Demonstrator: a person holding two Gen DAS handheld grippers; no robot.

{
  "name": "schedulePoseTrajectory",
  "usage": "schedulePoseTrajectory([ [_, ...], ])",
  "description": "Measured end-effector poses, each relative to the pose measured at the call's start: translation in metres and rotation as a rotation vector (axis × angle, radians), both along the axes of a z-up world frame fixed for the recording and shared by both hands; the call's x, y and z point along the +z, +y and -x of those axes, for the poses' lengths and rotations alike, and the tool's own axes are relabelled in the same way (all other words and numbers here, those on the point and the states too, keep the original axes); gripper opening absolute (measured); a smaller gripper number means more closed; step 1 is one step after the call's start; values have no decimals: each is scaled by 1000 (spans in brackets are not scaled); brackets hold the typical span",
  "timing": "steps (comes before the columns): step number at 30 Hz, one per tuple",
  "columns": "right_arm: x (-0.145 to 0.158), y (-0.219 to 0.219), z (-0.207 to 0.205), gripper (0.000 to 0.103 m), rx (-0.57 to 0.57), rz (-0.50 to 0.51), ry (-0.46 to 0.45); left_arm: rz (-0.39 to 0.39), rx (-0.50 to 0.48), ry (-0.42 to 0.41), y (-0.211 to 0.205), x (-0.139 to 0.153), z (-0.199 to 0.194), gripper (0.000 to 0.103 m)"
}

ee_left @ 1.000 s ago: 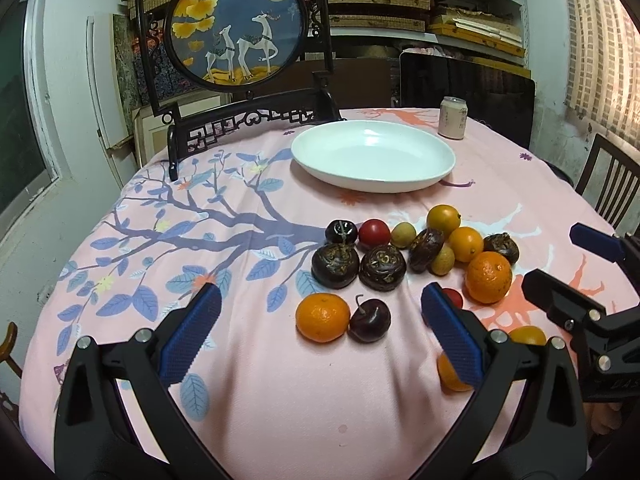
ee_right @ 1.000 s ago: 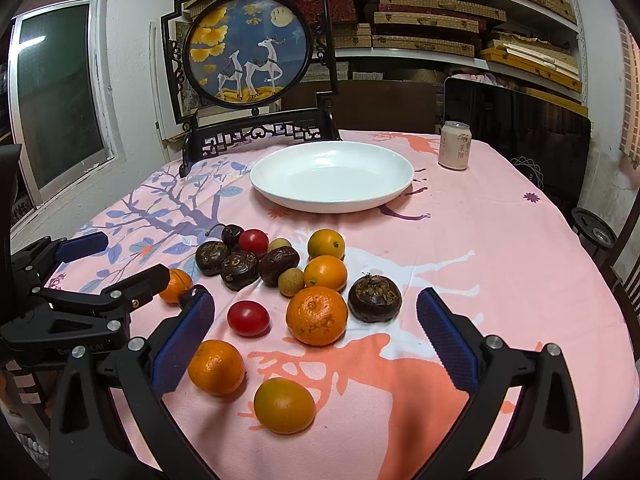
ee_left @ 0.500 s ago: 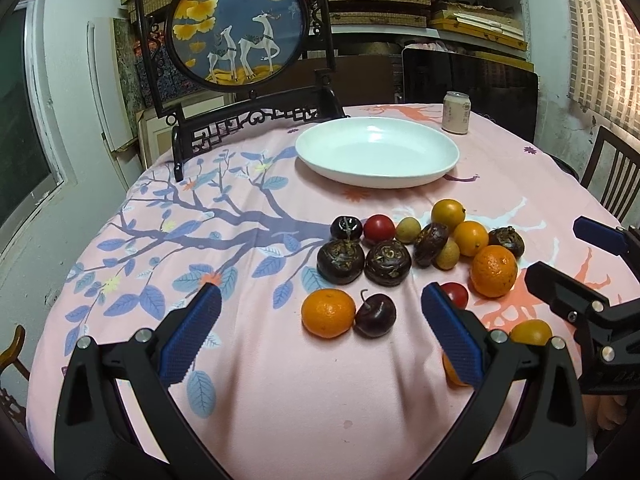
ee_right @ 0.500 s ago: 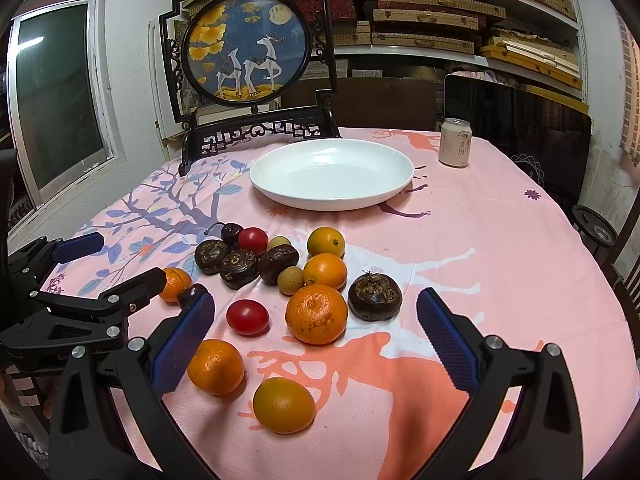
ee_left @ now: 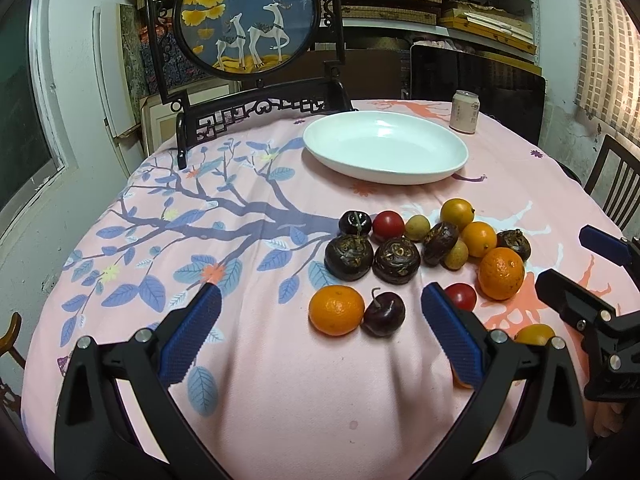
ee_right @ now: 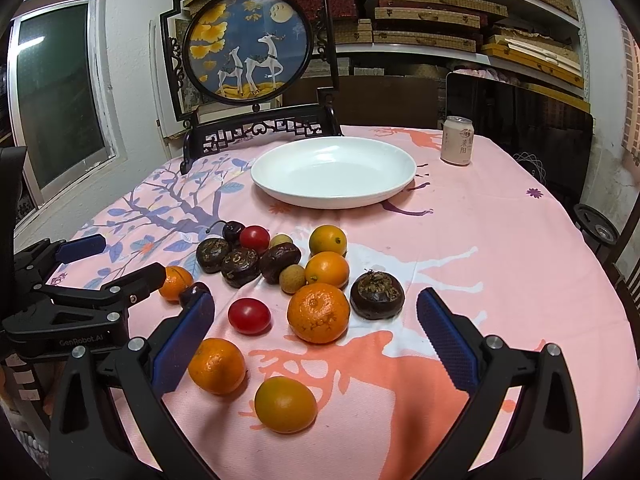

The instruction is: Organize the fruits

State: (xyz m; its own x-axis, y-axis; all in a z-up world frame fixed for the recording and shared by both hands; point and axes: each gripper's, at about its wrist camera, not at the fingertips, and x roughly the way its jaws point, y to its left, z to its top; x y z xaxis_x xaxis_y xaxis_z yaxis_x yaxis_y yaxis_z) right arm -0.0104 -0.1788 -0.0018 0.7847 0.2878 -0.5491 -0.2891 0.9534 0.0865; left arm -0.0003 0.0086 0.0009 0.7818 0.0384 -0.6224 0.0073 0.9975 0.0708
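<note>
The fruits are lying loose on the pink tablecloth (ee_right: 500, 248), clustered short of the white plate (ee_right: 334, 196), which is sitting bare behind them. A large mandarin (ee_right: 318, 313) is resting between a red tomato (ee_right: 249, 315) and a dark water chestnut (ee_right: 377, 295); whether it is touching the chestnut is hard to tell through the fisheye. The right gripper (ee_right: 316, 340) is hovering wide open just before it, holding nothing. The left gripper (ee_left: 320, 332) is hanging equally wide near a smaller mandarin (ee_left: 337, 310) and a dark cherry (ee_left: 383, 314) lying against it. For a clean first pick, I would be centring the right jaws on the big mandarin, closing gently so the neighbours are not rolling away.
</note>
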Motion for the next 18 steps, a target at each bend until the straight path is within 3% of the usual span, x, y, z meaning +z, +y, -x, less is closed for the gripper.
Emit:
schedulePoseTrajectory([
  [18,0,0,0,102,0,-1,-1,0,2,2,0,0,1,101],
])
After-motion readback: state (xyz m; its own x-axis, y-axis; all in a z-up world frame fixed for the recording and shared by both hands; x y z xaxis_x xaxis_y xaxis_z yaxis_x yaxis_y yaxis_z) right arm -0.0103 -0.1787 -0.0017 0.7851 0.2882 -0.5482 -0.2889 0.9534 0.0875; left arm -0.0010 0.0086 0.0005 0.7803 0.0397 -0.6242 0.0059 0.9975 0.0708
